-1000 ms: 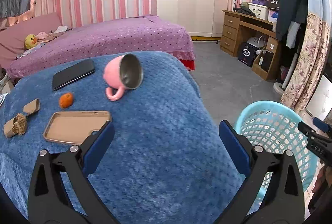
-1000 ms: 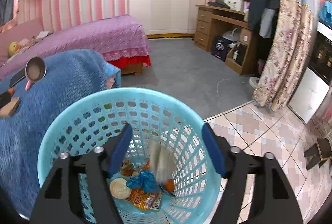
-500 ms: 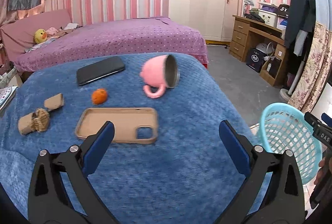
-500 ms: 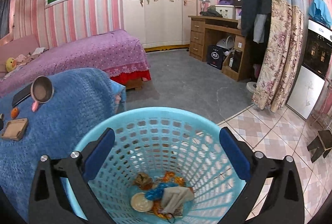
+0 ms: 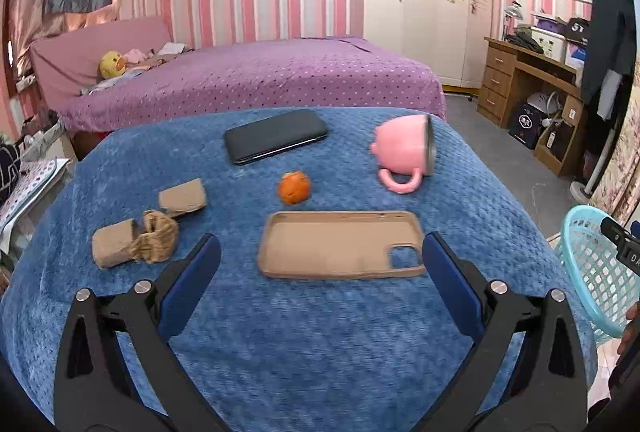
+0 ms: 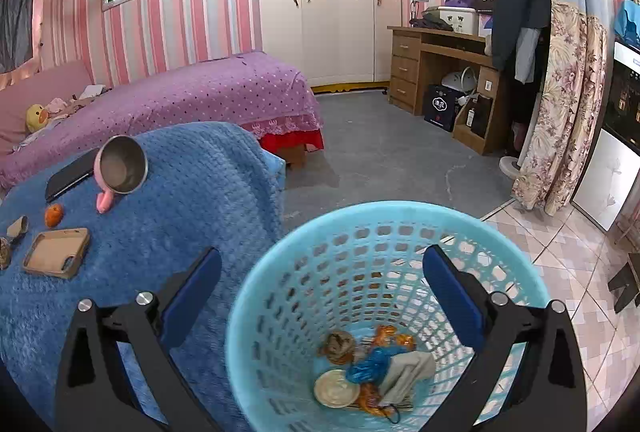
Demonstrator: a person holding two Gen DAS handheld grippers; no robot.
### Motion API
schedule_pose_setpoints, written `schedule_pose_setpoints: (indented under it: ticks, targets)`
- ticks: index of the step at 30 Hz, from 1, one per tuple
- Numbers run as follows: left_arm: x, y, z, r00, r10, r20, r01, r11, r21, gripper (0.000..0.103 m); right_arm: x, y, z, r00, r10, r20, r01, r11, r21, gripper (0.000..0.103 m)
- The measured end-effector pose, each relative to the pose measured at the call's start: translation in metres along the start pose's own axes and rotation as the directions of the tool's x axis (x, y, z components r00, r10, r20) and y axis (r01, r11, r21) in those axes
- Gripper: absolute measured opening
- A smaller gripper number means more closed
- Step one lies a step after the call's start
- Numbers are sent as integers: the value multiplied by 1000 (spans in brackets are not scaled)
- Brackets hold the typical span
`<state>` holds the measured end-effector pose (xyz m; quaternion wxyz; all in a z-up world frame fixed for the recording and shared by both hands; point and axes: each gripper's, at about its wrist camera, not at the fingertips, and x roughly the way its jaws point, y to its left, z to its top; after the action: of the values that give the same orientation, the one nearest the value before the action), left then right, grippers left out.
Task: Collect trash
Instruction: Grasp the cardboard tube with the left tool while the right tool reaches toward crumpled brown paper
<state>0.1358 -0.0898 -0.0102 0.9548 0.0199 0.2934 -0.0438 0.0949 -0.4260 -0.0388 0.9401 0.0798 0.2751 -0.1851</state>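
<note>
My left gripper (image 5: 320, 268) is open and empty above the blue blanket (image 5: 320, 344). Ahead of it lie crumpled brown paper (image 5: 136, 242), a folded brown paper piece (image 5: 183, 197) and an orange peel ball (image 5: 295, 187). My right gripper (image 6: 320, 280) is open and empty over the near rim of the light blue basket (image 6: 400, 216). Inside the basket lie a white lid (image 6: 336, 389), a blue wrapper (image 6: 366, 368), grey paper (image 6: 406, 372) and orange wrappers (image 6: 394, 336). The basket also shows at the right edge of the left wrist view (image 5: 588, 272).
On the blanket are a tan phone case (image 5: 340, 248), a black phone (image 5: 276, 141) and a tipped pink mug (image 5: 404, 152). A purple bed (image 5: 260, 76) is behind. A wooden desk (image 6: 436, 72) and flowered curtain (image 6: 560, 112) stand to the right.
My left gripper has swung left, bringing the paper scraps and phone case toward the middle of view. My right gripper opened wide, dropped the grey paper into the basket and pulled back to the left.
</note>
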Motion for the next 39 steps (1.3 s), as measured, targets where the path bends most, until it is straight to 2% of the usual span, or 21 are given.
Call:
schedule_pose_setpoints:
  ticks: [4,13,17,20,23,27,35,37,39]
  targets:
    - [1,27,0,999,40,7,-39,999,-14,97,3,20,-3,1000,13,-7,-13,1000,-8,98]
    - [10,102,-6,992,118,-31,-121,988,-92,97,6,63,-9,998,61,-28,-63,996,-55,98]
    - [18,142,-10,985,162,-62,-170,973,-156,97,6,76,-13,998,59,-34,-62,995,-83,98]
    - [28,170,-14,972,211,-104,-228,953,-198,97,5,85,-13,997,64,-38,-68,993,-97,98]
    - [38,187,-16,964,228,-139,-255,941,-224,97,5,95,-15,997,68,-41,-72,990,-124,98]
    - [51,200,-19,951,259,-171,-294,928,-228,97,6,110,-18,996,75,-54,-83,983,-162,98]
    - [84,198,-10,950,218,-223,-266,940,-214,97,0,125,-20,995,86,-54,-96,971,-220,98]
    - [90,200,-10,951,201,-234,-254,941,-224,90,0,128,-21,995,84,-55,-95,968,-232,98]
    - [92,203,-11,957,154,-245,-215,945,-248,71,-1,130,-21,995,83,-53,-94,966,-241,98]
